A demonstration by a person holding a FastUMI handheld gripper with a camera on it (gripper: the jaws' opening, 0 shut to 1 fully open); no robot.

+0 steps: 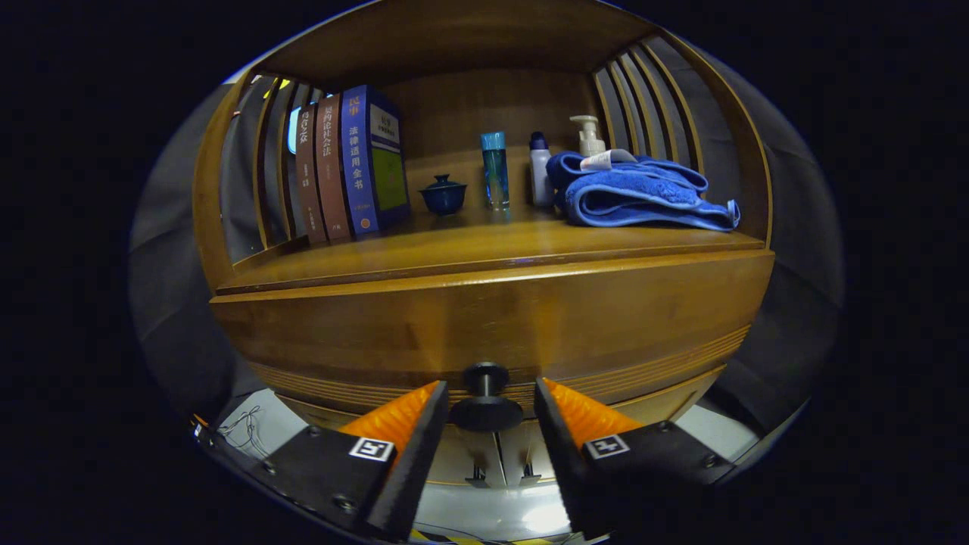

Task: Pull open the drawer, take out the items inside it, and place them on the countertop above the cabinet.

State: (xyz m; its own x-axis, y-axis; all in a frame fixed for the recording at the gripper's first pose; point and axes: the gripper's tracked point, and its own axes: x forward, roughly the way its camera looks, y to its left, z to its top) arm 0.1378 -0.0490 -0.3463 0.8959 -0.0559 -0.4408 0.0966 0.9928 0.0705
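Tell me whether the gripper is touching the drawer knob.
Apart. The gripper view shows the drawer knob between the open gripper fingers, with a visible gap on each side.

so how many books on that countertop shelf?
3, upright in a row at the countertop's far side from the towel: brown book, second brown book, blue book beside the lidded cup. Others could hide behind them.

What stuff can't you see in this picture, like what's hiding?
- Inside the drawer: gripper view, its closed front hides the contents.
- Pump bottle: the blue towel covers its lower part.
- Hand-held gripper: its fingers flank the knob; whether they touch it is unclear.
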